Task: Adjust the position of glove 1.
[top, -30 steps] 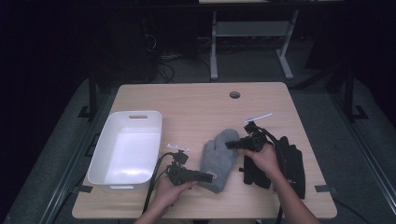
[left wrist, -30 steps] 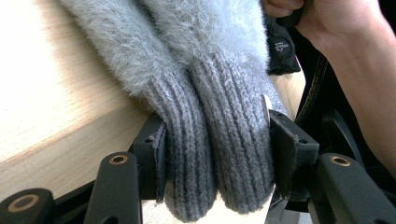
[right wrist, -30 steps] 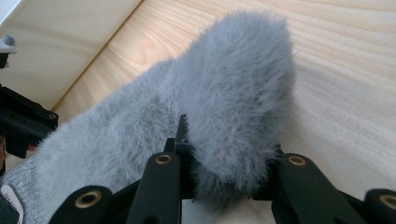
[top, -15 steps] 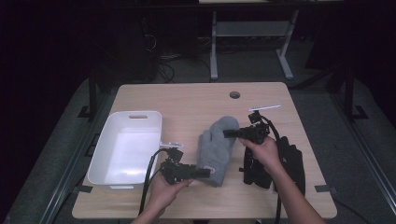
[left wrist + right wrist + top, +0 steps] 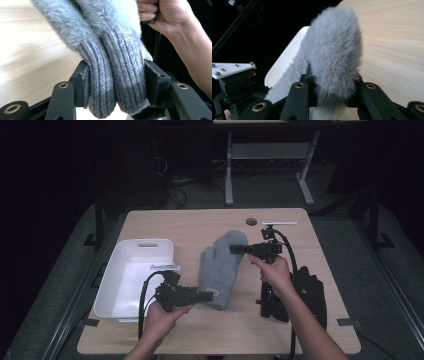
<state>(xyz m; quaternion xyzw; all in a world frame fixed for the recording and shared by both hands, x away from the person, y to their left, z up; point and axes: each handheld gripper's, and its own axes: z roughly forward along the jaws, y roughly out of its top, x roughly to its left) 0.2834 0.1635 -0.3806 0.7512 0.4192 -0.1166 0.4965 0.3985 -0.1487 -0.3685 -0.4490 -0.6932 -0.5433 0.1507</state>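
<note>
Since the earlier frame, both grippers have lifted the grey mitten [image 5: 222, 267] and stretched it between them. Left gripper [image 5: 202, 296] clamps its ribbed cuff [image 5: 113, 85]; right gripper [image 5: 235, 249] clamps the fuzzy tip. White bin [image 5: 131, 279] lies beside the left gripper, black gloves [image 5: 300, 292] beneath the right forearm.

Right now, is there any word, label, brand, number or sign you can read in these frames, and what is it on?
No text can be read.
Mitten: a small light tag near the cuff, by the left gripper, too small to read.
Black gloves: a tiny pale mark, too small to read.
Bin, table, right gripper: no markings visible.
</note>
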